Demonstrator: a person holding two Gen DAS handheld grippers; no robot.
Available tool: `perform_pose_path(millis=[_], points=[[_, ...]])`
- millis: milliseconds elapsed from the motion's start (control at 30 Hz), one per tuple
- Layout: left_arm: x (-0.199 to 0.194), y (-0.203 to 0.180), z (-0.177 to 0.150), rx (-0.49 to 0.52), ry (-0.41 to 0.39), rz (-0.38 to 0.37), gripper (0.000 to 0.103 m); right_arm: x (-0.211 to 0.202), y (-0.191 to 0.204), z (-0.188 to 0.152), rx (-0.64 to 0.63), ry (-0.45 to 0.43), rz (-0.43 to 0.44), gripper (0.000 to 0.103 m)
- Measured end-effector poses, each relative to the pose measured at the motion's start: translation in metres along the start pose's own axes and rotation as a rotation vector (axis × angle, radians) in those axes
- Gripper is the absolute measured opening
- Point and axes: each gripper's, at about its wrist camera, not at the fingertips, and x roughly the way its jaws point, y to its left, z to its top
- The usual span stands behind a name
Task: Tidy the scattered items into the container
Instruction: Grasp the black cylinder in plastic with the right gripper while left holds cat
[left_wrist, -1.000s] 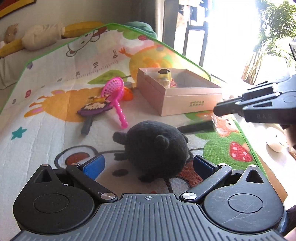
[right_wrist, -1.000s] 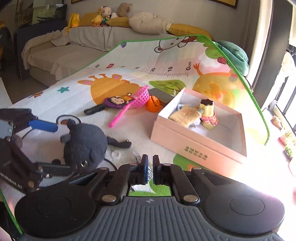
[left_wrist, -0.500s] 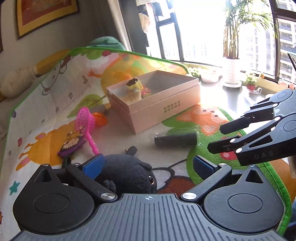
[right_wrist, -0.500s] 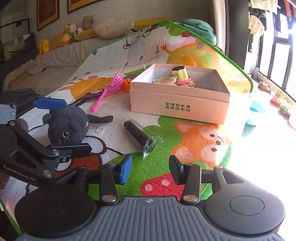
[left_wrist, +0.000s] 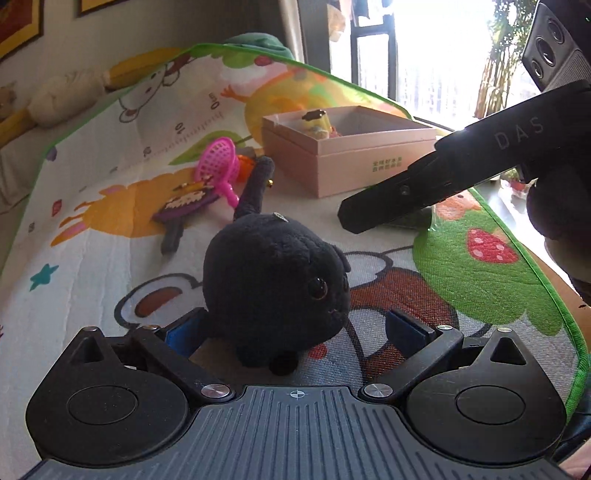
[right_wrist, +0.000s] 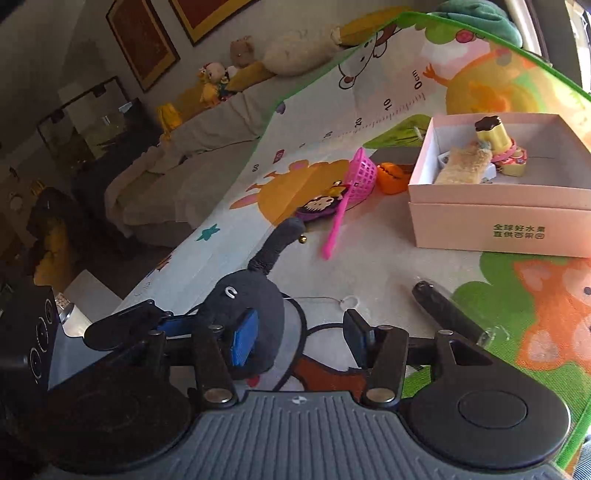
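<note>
A black plush toy (left_wrist: 273, 280) sits on the play mat between the wide-open fingers of my left gripper (left_wrist: 295, 332); its tail points up and away. It also shows in the right wrist view (right_wrist: 251, 314), left of my open, empty right gripper (right_wrist: 299, 339). The pink cardboard box (left_wrist: 347, 155) stands at the back right and holds a yellow pudding toy (right_wrist: 491, 136) and a tan fuzzy item (right_wrist: 465, 166). A black tube in clear wrap (right_wrist: 443, 310) lies just beyond my right gripper. A pink net scoop (left_wrist: 218, 170), a purple paddle (left_wrist: 184, 203) and an orange toy (right_wrist: 391, 177) lie left of the box.
The play mat (left_wrist: 480, 288) covers the floor, its green edge at the right. A sofa (right_wrist: 184, 158) with plush toys stands behind. A bright window lies beyond the box. The right gripper's body (left_wrist: 443, 173) reaches across the left wrist view.
My left gripper has moved in so the black plush now sits between its open fingers. My right gripper has swung left and closer, staying open.
</note>
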Motion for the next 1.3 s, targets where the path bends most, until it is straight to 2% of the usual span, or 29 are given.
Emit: perform_pose_path(millis=[67,200,367,433,467,500,567,633,667,767,833,867,900,967,1133,1200,1233,1267,1300], points=[[-0.007,0.002,-0.001,-0.002,-0.007,0.017,0.103,0.013,0.011,0.002,-0.033,0.019,-0.007,0.051],[-0.017,0.006,-0.002,-0.014,-0.012,0.065,0.103,0.025,0.027,0.001,-0.065,0.041,0.045,0.052],[-0.004,0.003,0.003,-0.036,0.004,0.117,0.103,0.02,0.042,-0.006,-0.127,0.024,0.029,0.054],[-0.001,0.003,0.007,-0.055,-0.011,0.115,0.103,0.004,0.041,-0.013,-0.17,-0.027,-0.031,0.058],[0.0,0.004,0.009,-0.066,-0.023,0.113,0.103,-0.007,0.037,-0.018,-0.193,-0.057,-0.078,0.063],[0.002,0.004,0.011,-0.074,-0.031,0.111,0.103,-0.015,0.031,-0.023,-0.211,-0.081,-0.137,0.066],[0.006,0.004,0.014,-0.077,-0.039,0.106,0.103,-0.023,0.018,-0.032,-0.249,-0.106,-0.291,0.066],[0.011,0.003,0.016,-0.072,-0.035,0.1,0.103,-0.022,0.001,-0.037,-0.261,-0.088,-0.409,0.066],[0.012,0.003,0.016,-0.068,-0.032,0.097,0.103,-0.02,-0.009,-0.037,-0.246,-0.073,-0.437,0.066],[0.012,0.001,0.013,-0.06,-0.027,0.095,0.103,-0.009,-0.033,-0.033,-0.215,-0.031,-0.451,0.066],[0.009,0.002,0.01,-0.065,-0.031,0.099,0.103,0.0,-0.038,-0.028,-0.216,0.0,-0.437,0.047],[0.007,0.004,0.009,-0.072,-0.033,0.106,0.101,0.0,-0.037,-0.026,-0.215,0.004,-0.411,0.032],[0.006,0.006,0.009,-0.08,-0.034,0.115,0.095,0.001,-0.034,-0.026,-0.229,0.02,-0.394,0.026],[0.007,0.011,0.009,-0.105,-0.026,0.113,0.079,0.001,-0.024,-0.03,-0.288,0.025,-0.379,0.025],[0.006,0.012,0.009,-0.098,-0.027,0.111,0.08,-0.023,-0.012,-0.052,-0.41,0.069,-0.35,0.025],[0.004,0.011,0.007,-0.087,-0.024,0.102,0.083,-0.033,-0.016,-0.061,-0.457,0.08,-0.383,0.03],[0.003,0.011,0.007,-0.085,-0.021,0.095,0.085,-0.037,-0.019,-0.065,-0.482,0.072,-0.414,0.037],[0.003,0.011,0.006,-0.083,-0.018,0.088,0.088,-0.041,-0.023,-0.066,-0.504,0.054,-0.462,0.052],[0.002,0.011,0.005,-0.082,-0.014,0.083,0.09,-0.043,-0.026,-0.066,-0.52,0.042,-0.519,0.057]])
